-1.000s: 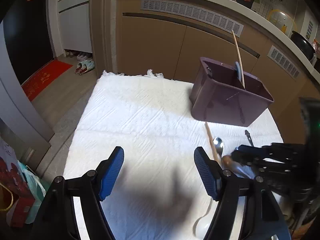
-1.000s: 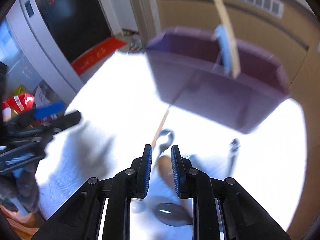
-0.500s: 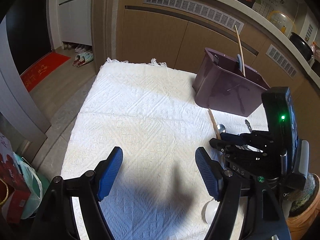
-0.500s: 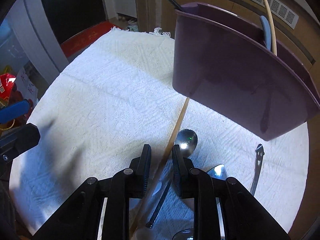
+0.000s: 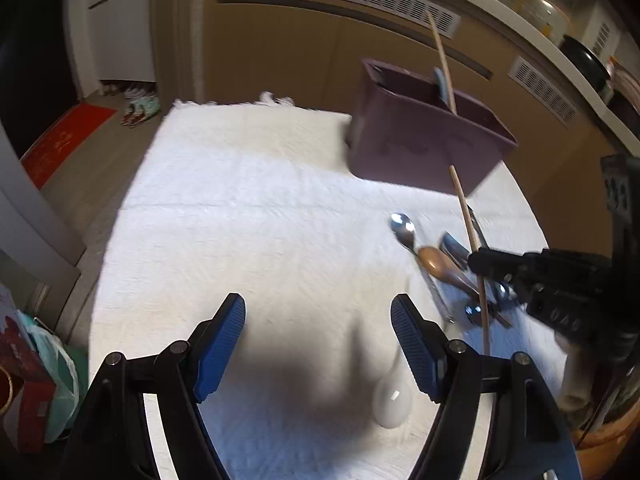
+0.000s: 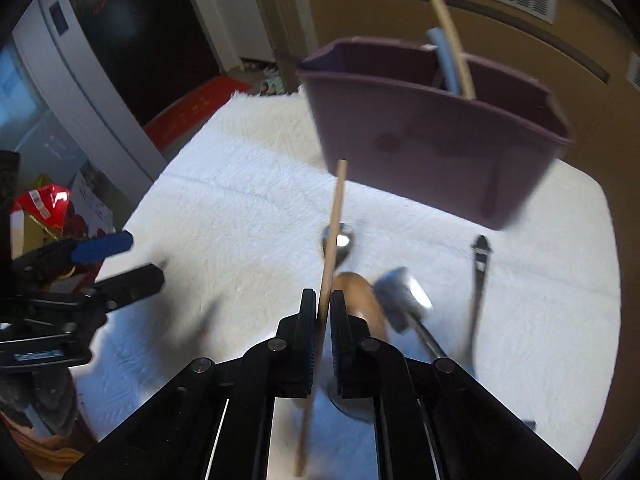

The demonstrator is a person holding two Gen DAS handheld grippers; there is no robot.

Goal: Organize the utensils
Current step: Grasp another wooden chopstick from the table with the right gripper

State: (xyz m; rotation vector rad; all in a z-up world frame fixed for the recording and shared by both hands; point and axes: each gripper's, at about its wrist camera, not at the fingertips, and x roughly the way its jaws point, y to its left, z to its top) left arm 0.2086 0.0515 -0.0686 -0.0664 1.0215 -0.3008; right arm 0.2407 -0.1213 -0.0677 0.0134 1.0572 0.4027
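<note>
The right tool (image 6: 324, 312) is clamped on a chopstick (image 6: 334, 216) just near the purple bin (image 6: 432, 148), so lift it slowly and straight, while the left tool (image 5: 318, 344) stays apart.

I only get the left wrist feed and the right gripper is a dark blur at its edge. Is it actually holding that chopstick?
Observer: Yes. In the right wrist view the right gripper is shut on the wooden chopstick, pads pressing both sides.
Operator: Is it gripped at the end?
Observer: No, partway along; the stick runs past the pads both ways.
Operator: Anything already in the purple holder?
Observer: Another chopstick and a pale blue handle stand together in one compartment.
</note>
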